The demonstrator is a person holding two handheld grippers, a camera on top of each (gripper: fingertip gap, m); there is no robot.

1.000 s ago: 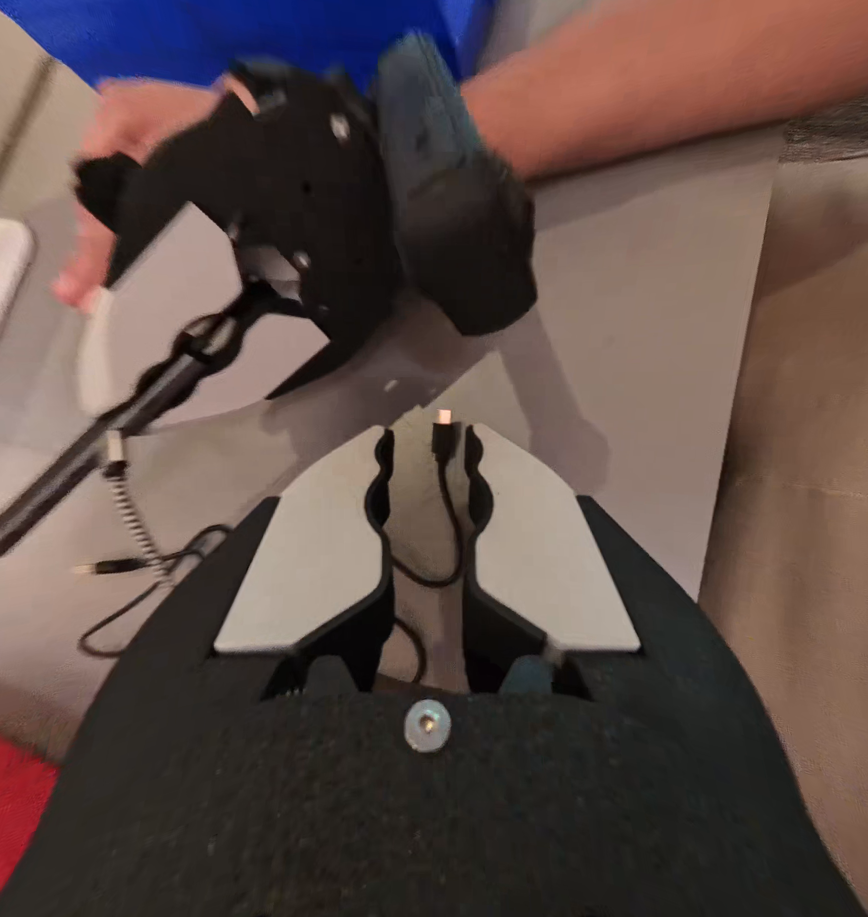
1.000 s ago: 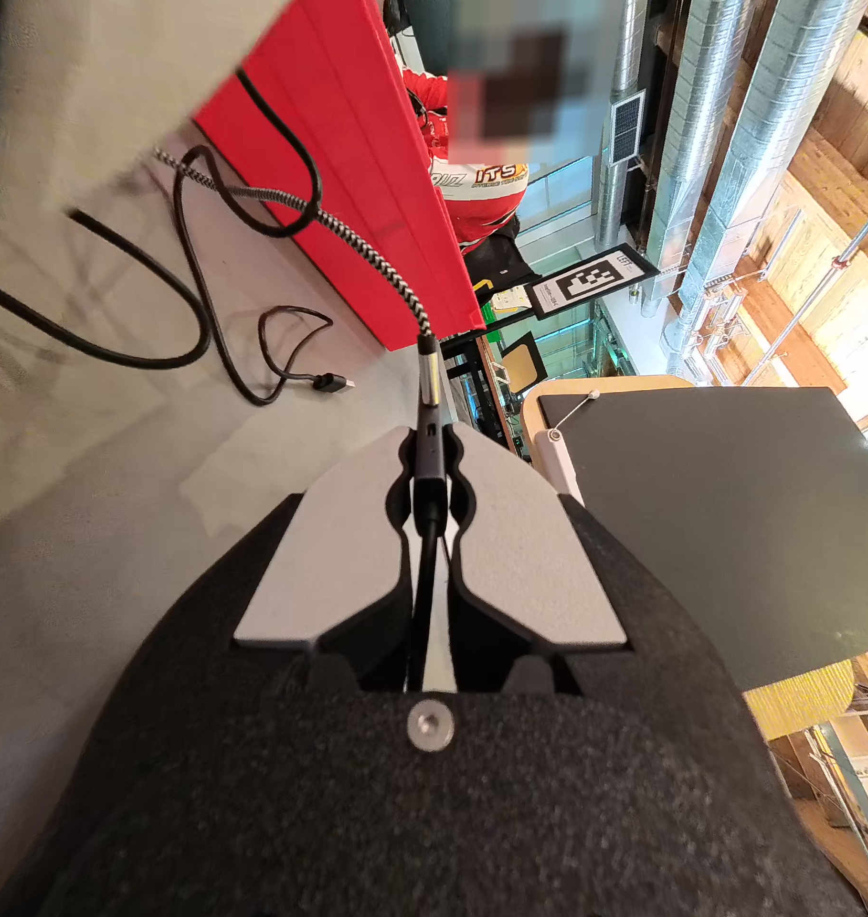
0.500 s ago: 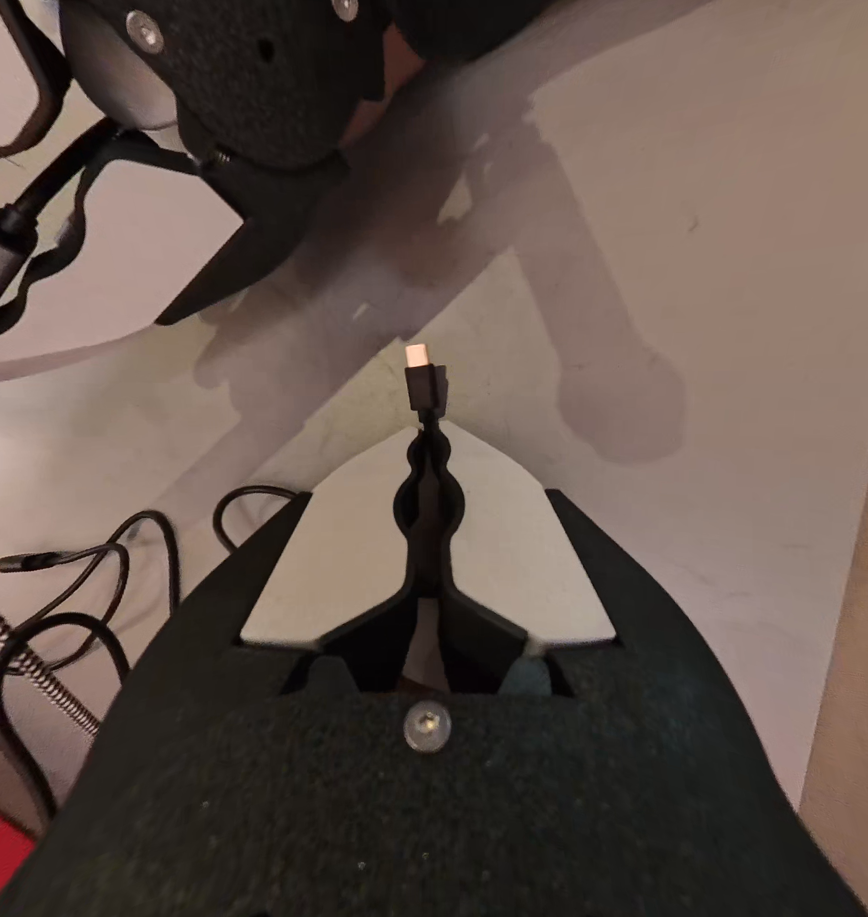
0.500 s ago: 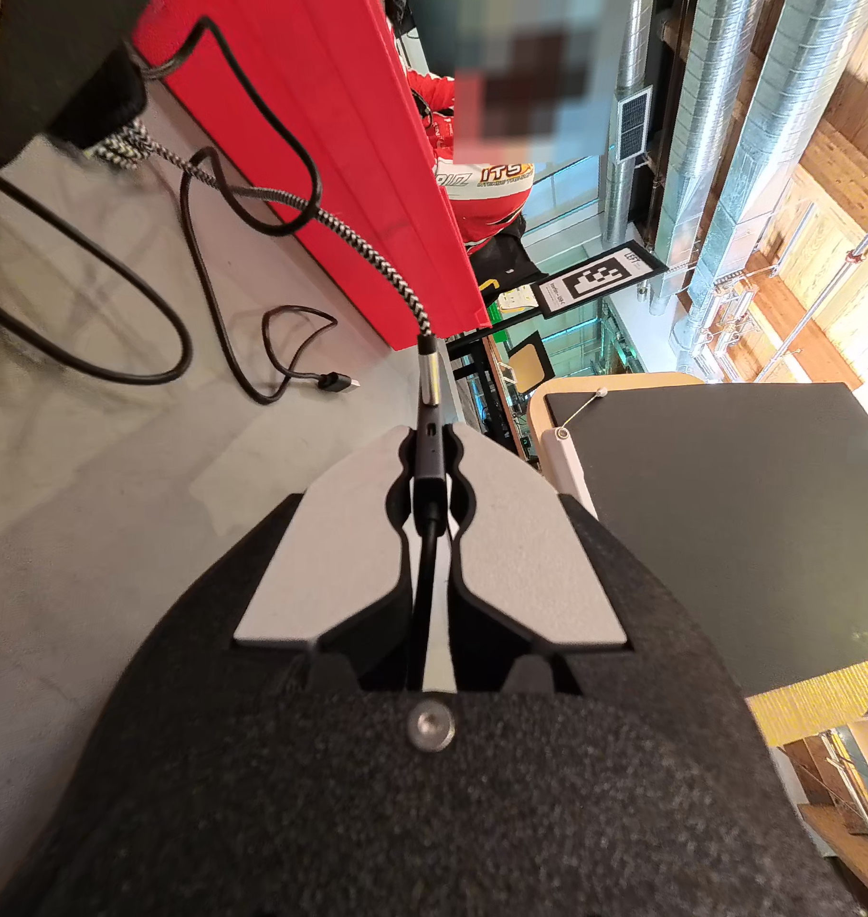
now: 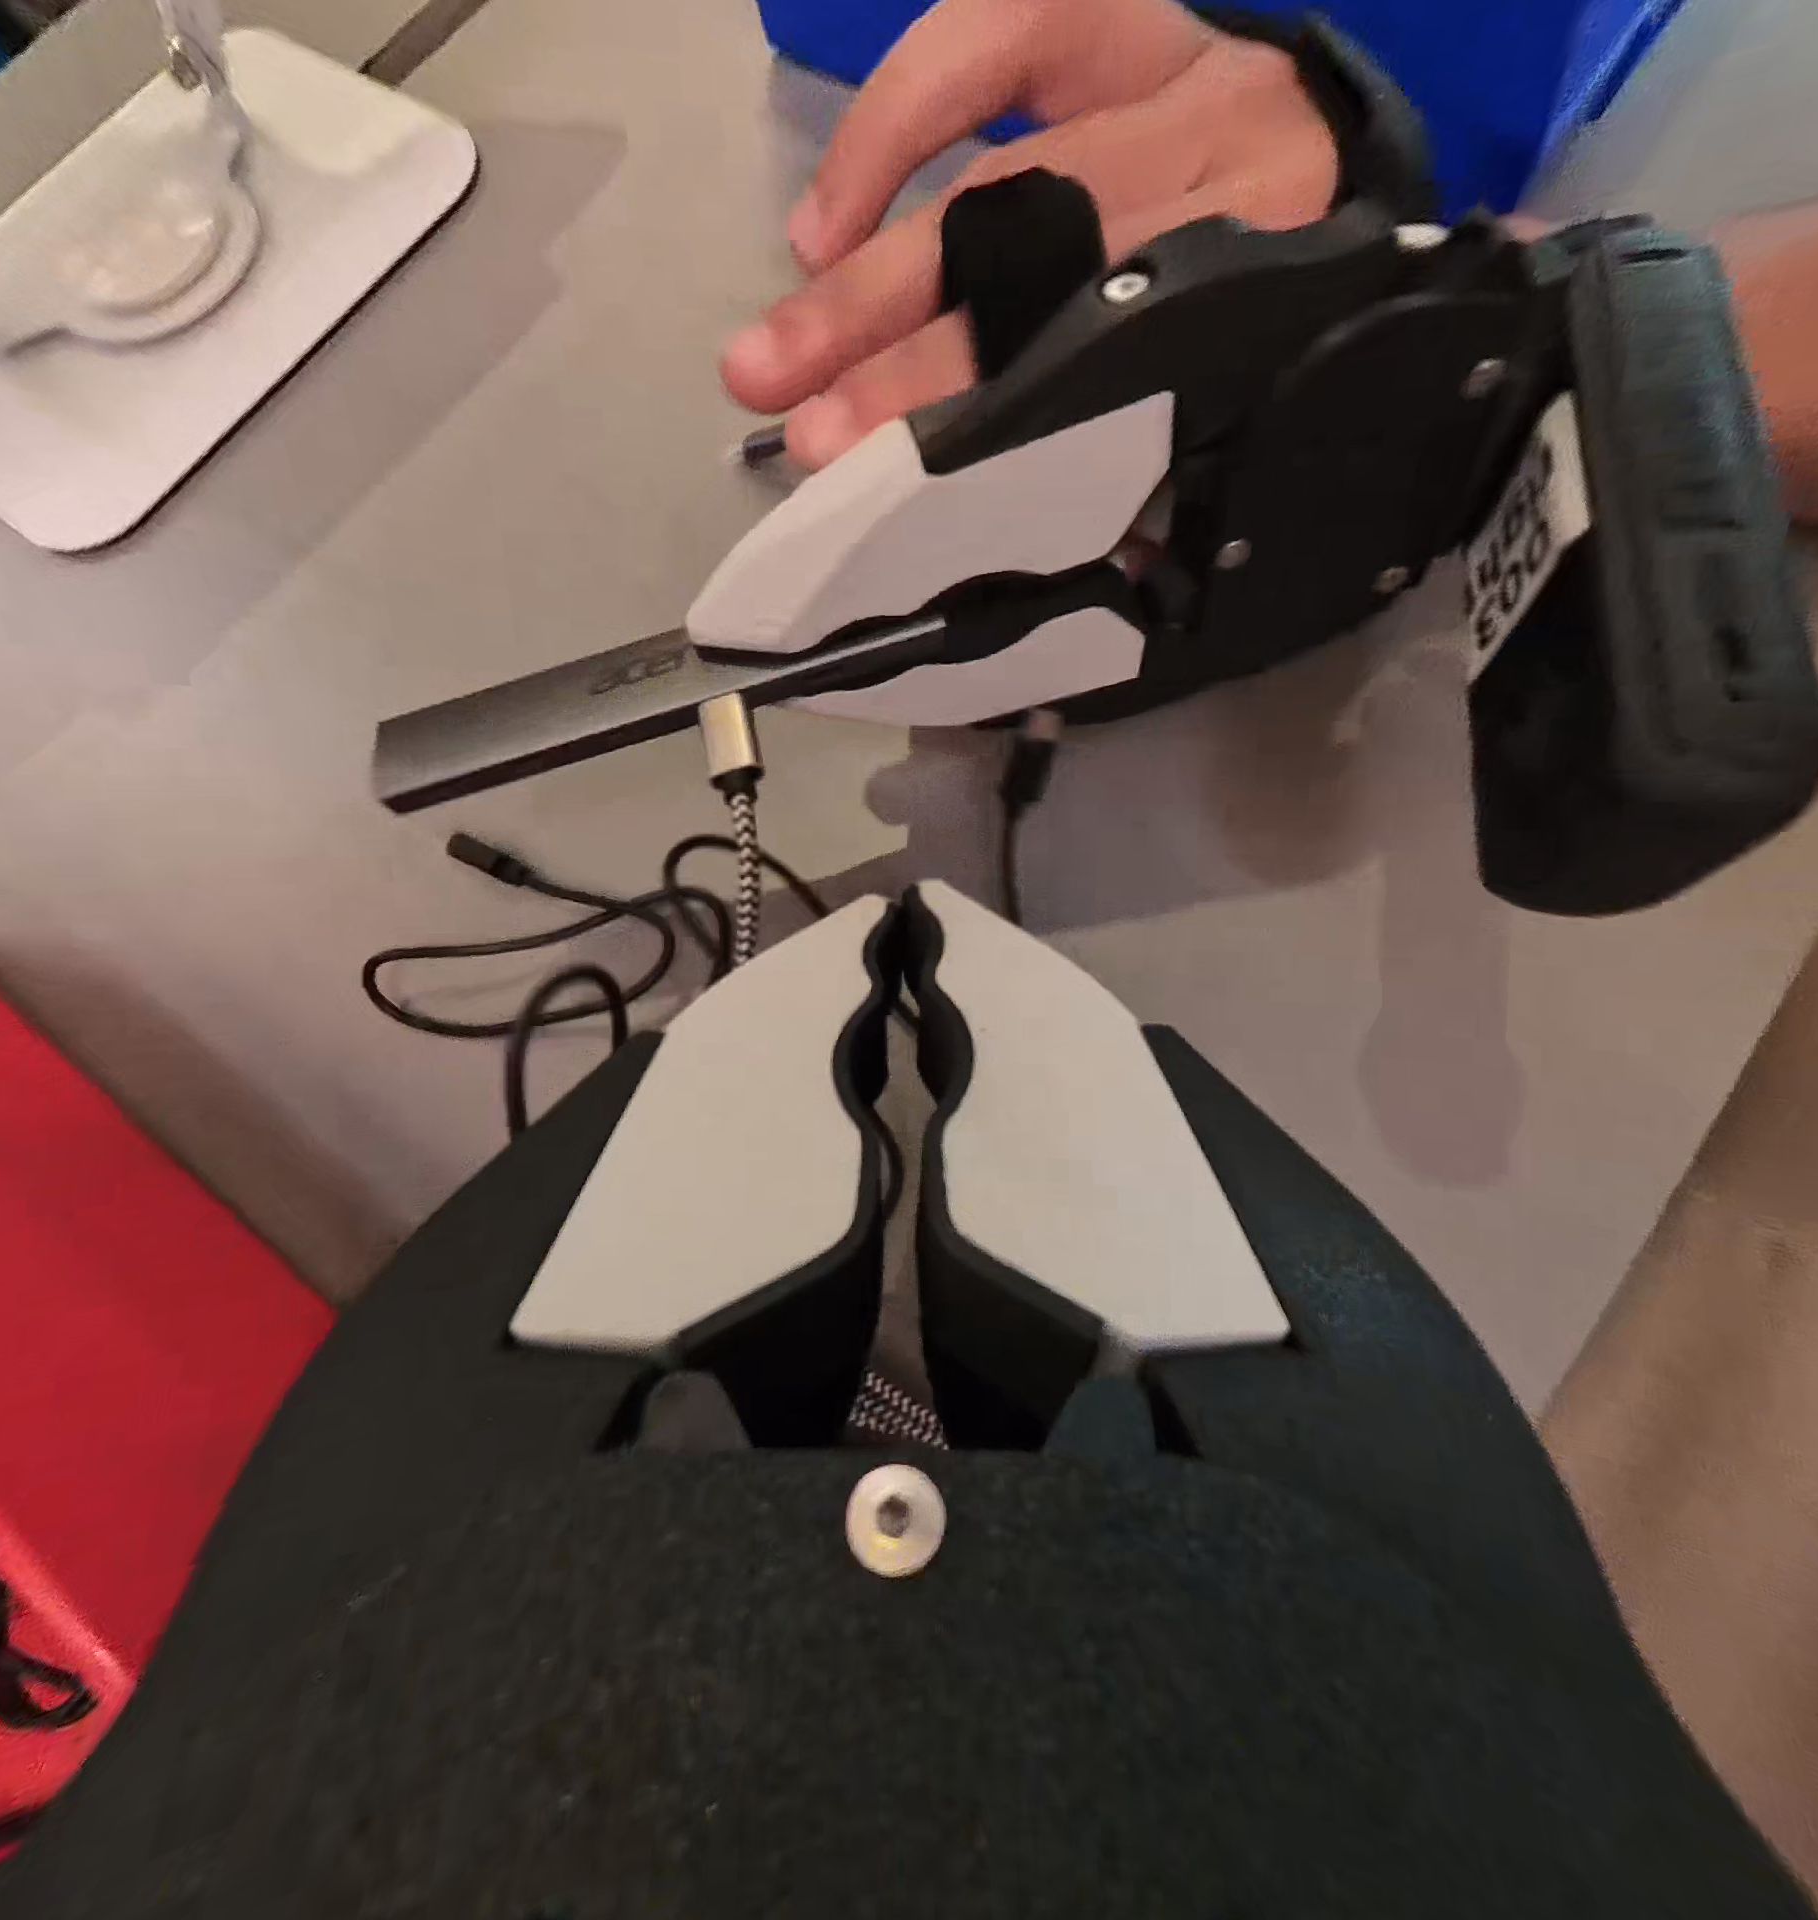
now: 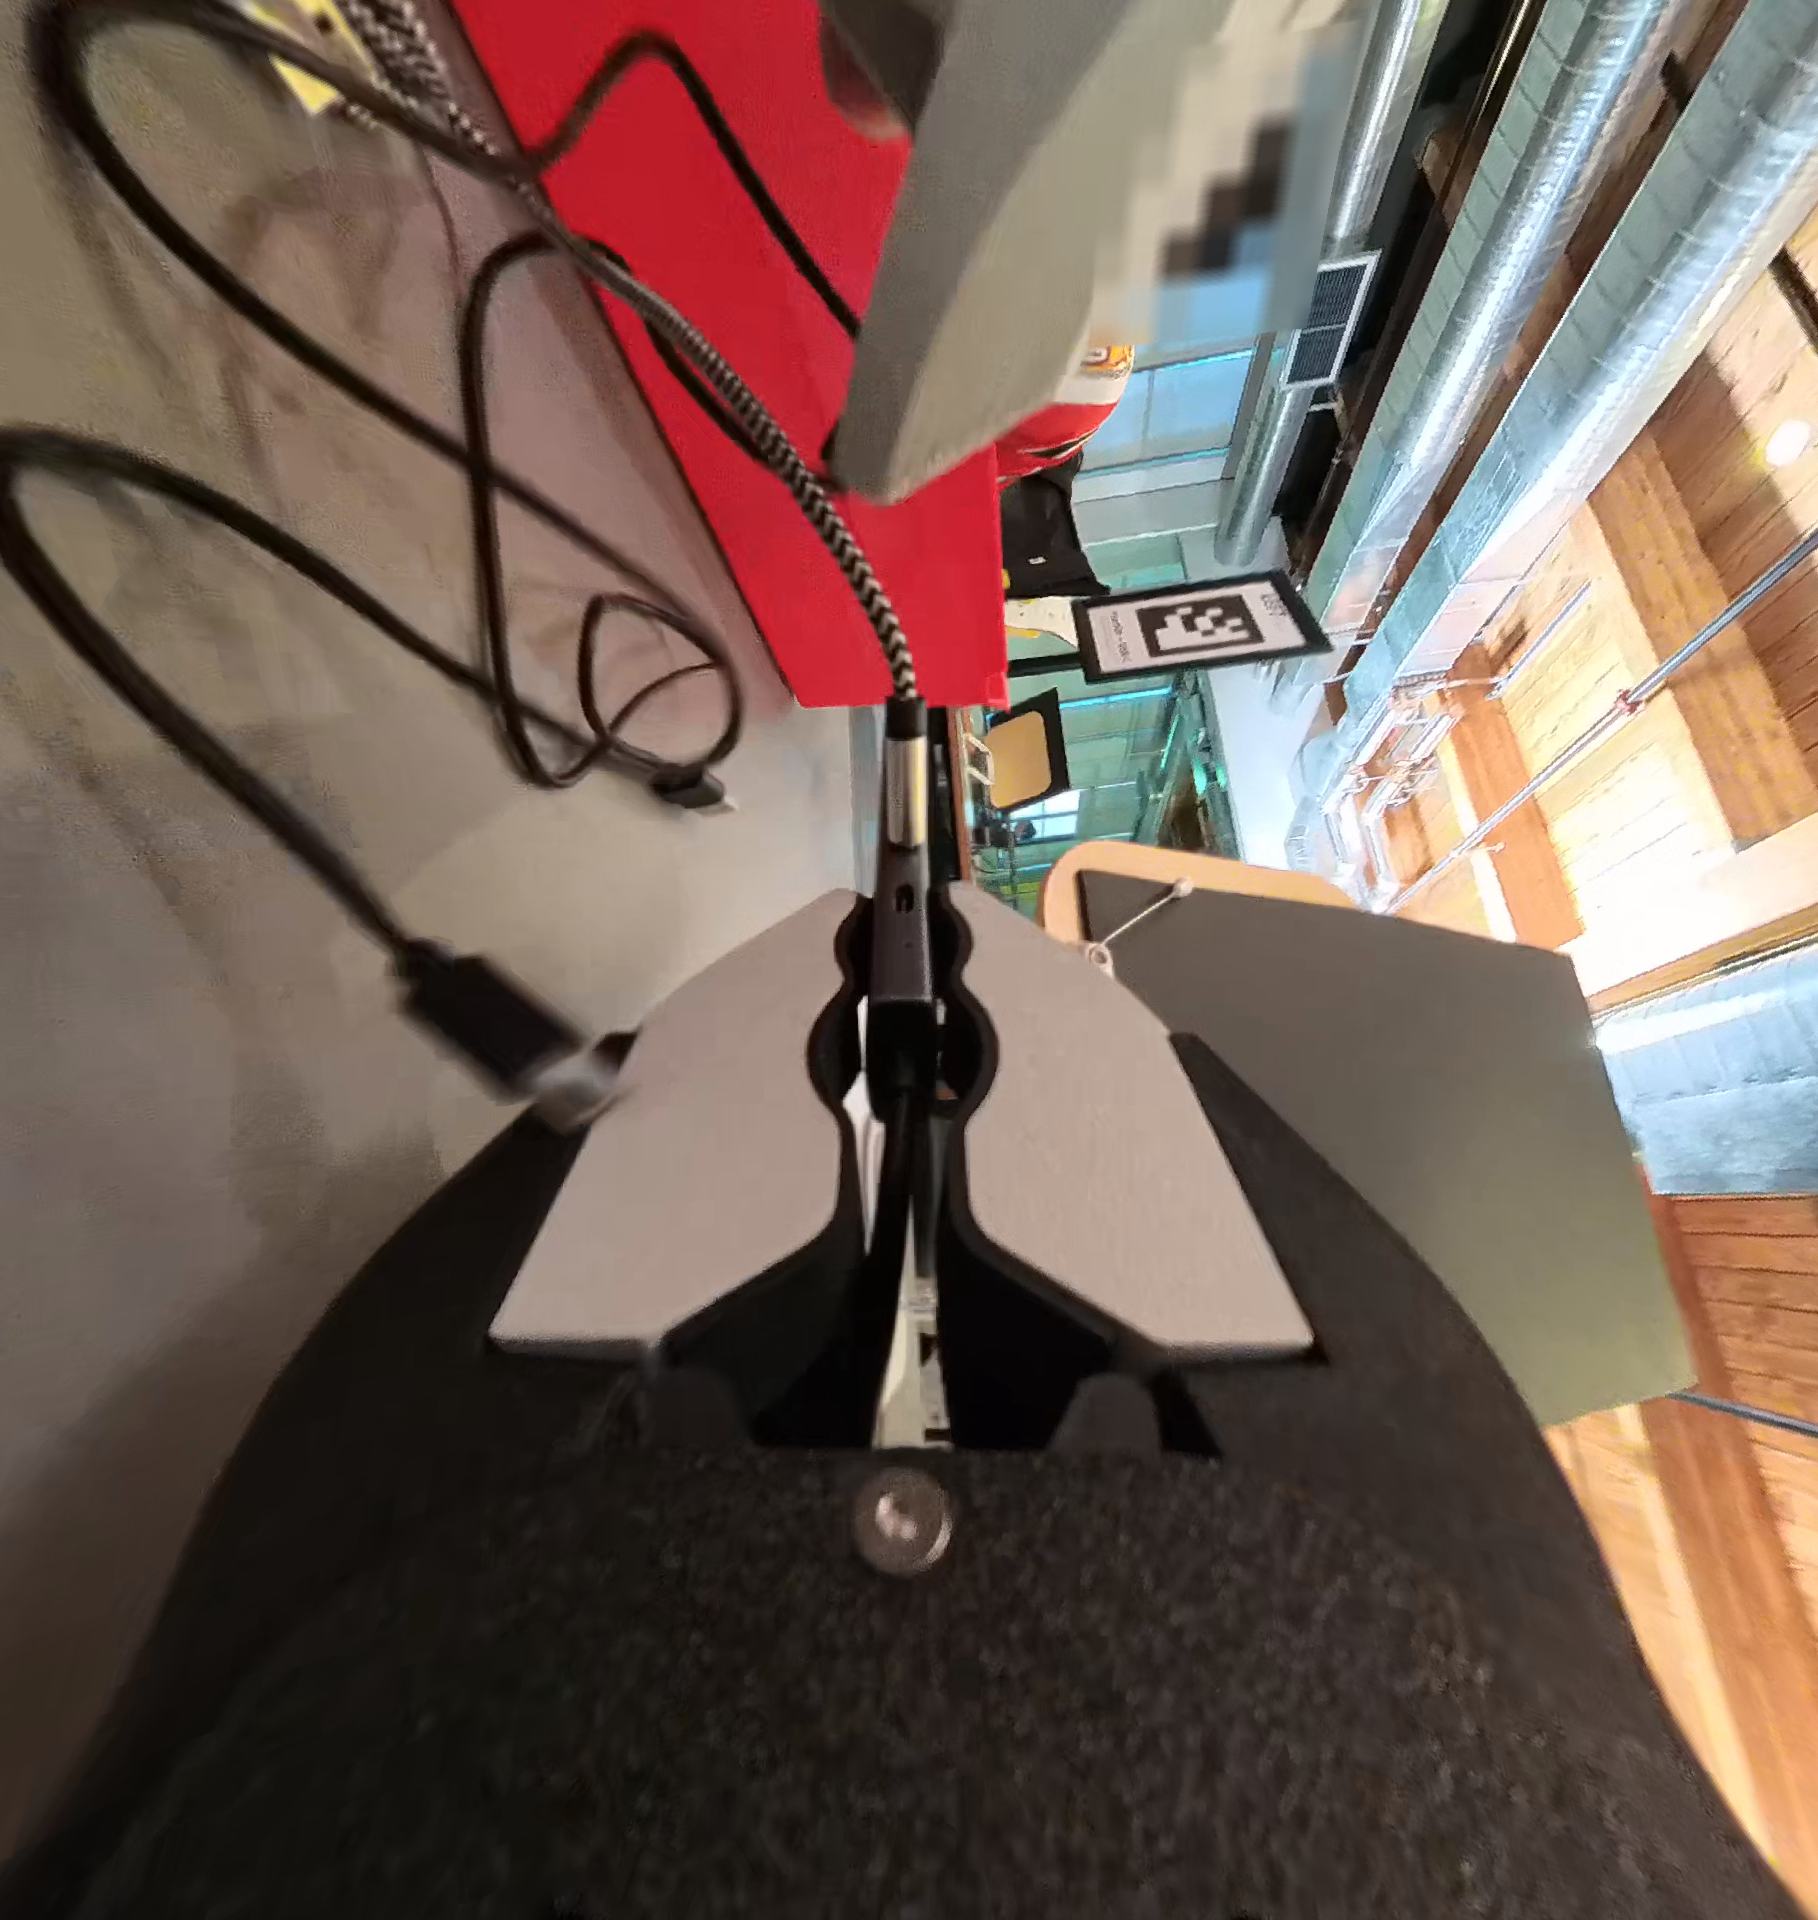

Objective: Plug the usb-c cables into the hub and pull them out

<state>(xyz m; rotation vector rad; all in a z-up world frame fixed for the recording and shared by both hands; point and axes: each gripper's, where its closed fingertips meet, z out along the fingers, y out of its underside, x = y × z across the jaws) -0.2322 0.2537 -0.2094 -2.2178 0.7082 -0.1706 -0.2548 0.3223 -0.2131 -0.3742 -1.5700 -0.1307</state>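
My right gripper [image 6: 900, 899] is shut on one end of the slim grey hub [image 6: 900, 935]. In the left wrist view it [image 5: 749, 665] holds the hub [image 5: 541, 717] level above the table. A braided cable [image 5: 744, 852] is plugged into the hub's side by its metal plug [image 5: 728, 738]. My left gripper [image 5: 905, 906] faces the hub from just below, jaws together, with nothing sticking out past the tips. A thin dark strand shows in the gap; I cannot tell if it is pinched. A thin black cable [image 5: 531, 935] lies coiled on the table, its plug [image 5: 479, 852] free.
A white pad with a clear glass piece [image 5: 261, 260] sits at the far left of the grey table [image 5: 469, 468]. A red surface [image 5: 74, 1195] borders the near left. A thicker black cable's plug [image 6: 510, 1039] hangs blurred beside my right gripper. A hand [image 5: 988, 156] holds that gripper.
My left gripper has pulled back and turned to face the hub. The black plug that stuck out past its tips half a second ago no longer shows. My right gripper still holds the hub.
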